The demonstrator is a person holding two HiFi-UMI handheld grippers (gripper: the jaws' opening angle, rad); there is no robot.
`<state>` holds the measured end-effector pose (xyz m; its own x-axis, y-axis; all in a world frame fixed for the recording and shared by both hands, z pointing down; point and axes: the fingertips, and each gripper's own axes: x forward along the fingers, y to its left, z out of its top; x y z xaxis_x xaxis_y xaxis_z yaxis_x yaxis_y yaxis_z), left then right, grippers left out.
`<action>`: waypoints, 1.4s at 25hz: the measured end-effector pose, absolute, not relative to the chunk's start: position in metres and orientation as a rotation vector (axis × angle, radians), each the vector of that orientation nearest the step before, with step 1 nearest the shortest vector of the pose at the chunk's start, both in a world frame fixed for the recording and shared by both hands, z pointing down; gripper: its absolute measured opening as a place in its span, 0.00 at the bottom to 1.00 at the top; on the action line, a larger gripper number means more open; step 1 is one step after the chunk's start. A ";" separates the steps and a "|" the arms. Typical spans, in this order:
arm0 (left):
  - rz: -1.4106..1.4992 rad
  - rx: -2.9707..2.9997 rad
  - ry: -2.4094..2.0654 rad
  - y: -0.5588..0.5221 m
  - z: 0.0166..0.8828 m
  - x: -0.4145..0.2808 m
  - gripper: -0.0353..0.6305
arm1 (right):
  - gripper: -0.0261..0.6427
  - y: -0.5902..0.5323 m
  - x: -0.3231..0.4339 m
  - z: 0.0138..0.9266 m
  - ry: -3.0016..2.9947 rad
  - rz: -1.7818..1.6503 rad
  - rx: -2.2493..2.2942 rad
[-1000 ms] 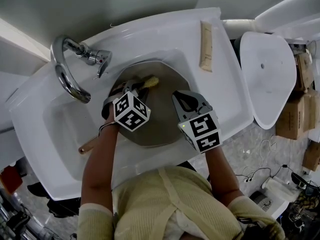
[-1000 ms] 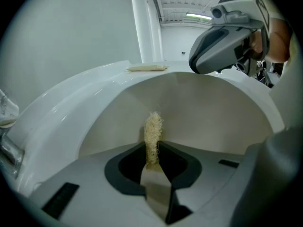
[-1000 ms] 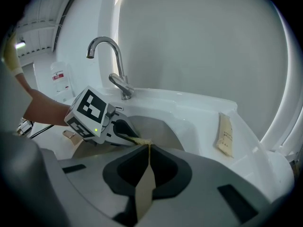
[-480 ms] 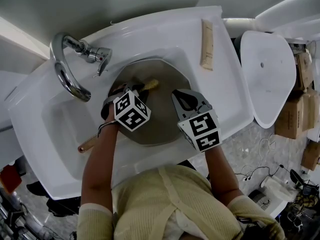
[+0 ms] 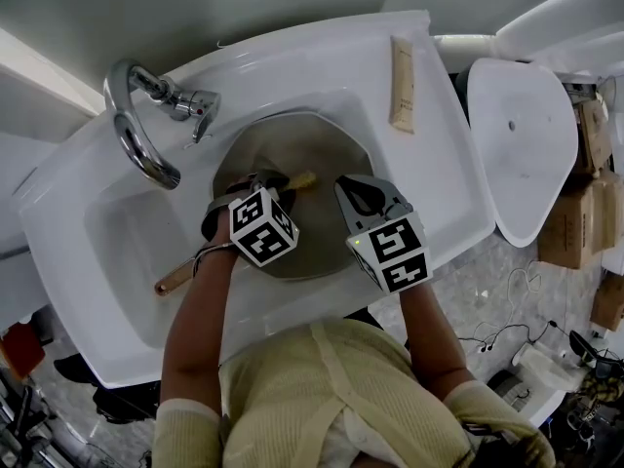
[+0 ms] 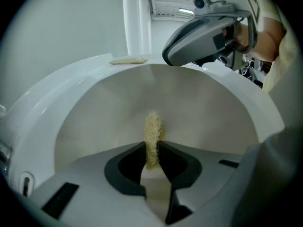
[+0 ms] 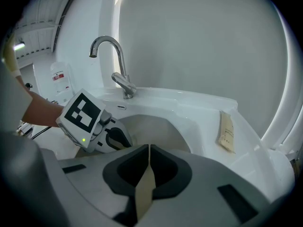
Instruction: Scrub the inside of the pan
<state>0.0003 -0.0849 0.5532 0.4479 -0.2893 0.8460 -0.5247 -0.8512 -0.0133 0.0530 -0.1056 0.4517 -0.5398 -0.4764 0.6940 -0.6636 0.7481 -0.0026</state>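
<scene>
The pan (image 5: 322, 144) lies in the basin of the white sink (image 5: 292, 66), its grey-brown inside facing up. Only the head view shows its wooden handle (image 5: 175, 279), which sticks out to the near left past the person's left forearm.

The left gripper (image 6: 151, 145) reaches into the pan from the near left. Its own view shows the jaws clamped on a thin, pale yellow scrubber (image 6: 152, 126), which stands out past the tips against the pan's floor. From above, the scrubber is just a small yellow strip near the pan's middle.

The right gripper (image 7: 149, 148) is over the pan's near-right part. Its view shows the jaws together, with nothing visible between them. Whether it touches the pan is unclear. The left gripper view shows it from the front, above the pan's rim.

The right gripper view shows the faucet (image 7: 121, 65) standing upright at the far left of the sink. A tan packet (image 5: 403, 84) lies flat on the sink's far-right ledge, well apart from the pan.
</scene>
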 end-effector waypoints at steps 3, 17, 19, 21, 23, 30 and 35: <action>1.359 2.455 -0.681 -0.080 0.555 0.004 0.24 | 0.08 -0.104 0.054 0.451 -2.247 0.346 0.858; 1.420 2.466 -0.521 -0.050 0.558 0.017 0.24 | 0.08 -0.096 0.060 0.445 -2.241 0.338 0.878; 1.438 2.475 -0.473 -0.044 0.558 0.019 0.24 | 0.08 -0.094 0.059 0.445 -2.239 0.340 0.879; 1.461 2.484 -0.422 -0.037 0.560 0.021 0.24 | 0.08 -0.093 0.059 0.443 -2.241 0.341 0.881; 1.478 2.493 -0.371 -0.030 0.561 0.023 0.24 | 0.08 -0.093 0.060 0.442 -2.244 0.334 0.886; 1.545 2.533 -0.211 -0.008 0.558 0.031 0.24 | 0.08 -0.090 0.061 0.437 -2.254 0.312 0.899; 1.564 2.549 -0.177 -0.001 0.556 0.031 0.24 | 0.08 -0.087 0.059 0.434 -2.254 0.296 0.900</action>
<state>0.0306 -0.0007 0.5558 0.4509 -0.0237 0.8923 -0.1758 -0.9824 0.0628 0.0586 -0.0865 0.4338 -0.5276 -0.5217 0.6704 -0.6773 0.7347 0.0388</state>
